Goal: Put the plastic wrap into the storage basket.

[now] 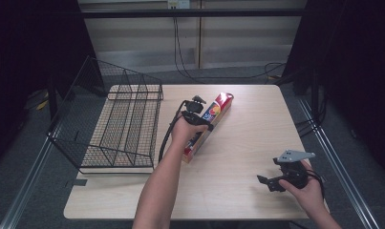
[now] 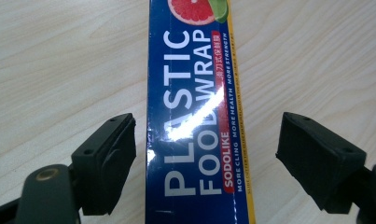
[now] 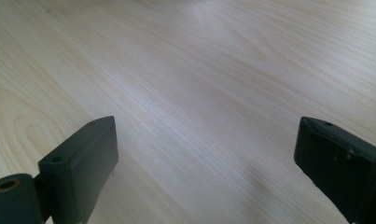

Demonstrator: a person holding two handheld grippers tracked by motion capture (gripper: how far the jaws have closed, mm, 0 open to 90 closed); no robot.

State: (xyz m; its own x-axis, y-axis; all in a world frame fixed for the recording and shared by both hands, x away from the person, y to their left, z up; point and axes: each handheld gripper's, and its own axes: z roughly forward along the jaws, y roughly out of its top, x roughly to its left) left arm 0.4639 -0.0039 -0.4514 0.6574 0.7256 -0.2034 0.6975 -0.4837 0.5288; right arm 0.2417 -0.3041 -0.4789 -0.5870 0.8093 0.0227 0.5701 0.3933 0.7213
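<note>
In the high view, a long, narrow cardboard box of plastic food wrap (image 1: pixel 210 125), blue on top with a red end and a yellow lower edge, is seen lying flat on the pale wooden table (image 1: pixel 238 191). The box lies aslant near the table's middle, its red end pointing toward the far edge. A black wire rack (image 1: pixel 114 119) with a raised mesh side stands on the table to the left of the box, close by but apart from it. The left gripper (image 1: pixel 199 125) is held over the middle of the box by the person's left hand (image 1: pixel 184 131), with a black cable looping from it toward the rack. The right gripper (image 1: pixel 270 182), topped by a grey three-cornered plate, is held low over the table well to the right of the box, nearer the person.

In the left gripper view, the box (image 2: pixel 195 116) is shown between the two black jaws, which stand apart on either side of it; the left one lies just beside the box's edge, the right one clearly off it. White letters reading "PLASTIC FOOD WRAP" and a grapefruit picture are seen on the glossy blue face.

In the right gripper view, the jaws are seen wide apart over bare wood (image 3: pixel 199 93), with nothing between them.
</note>
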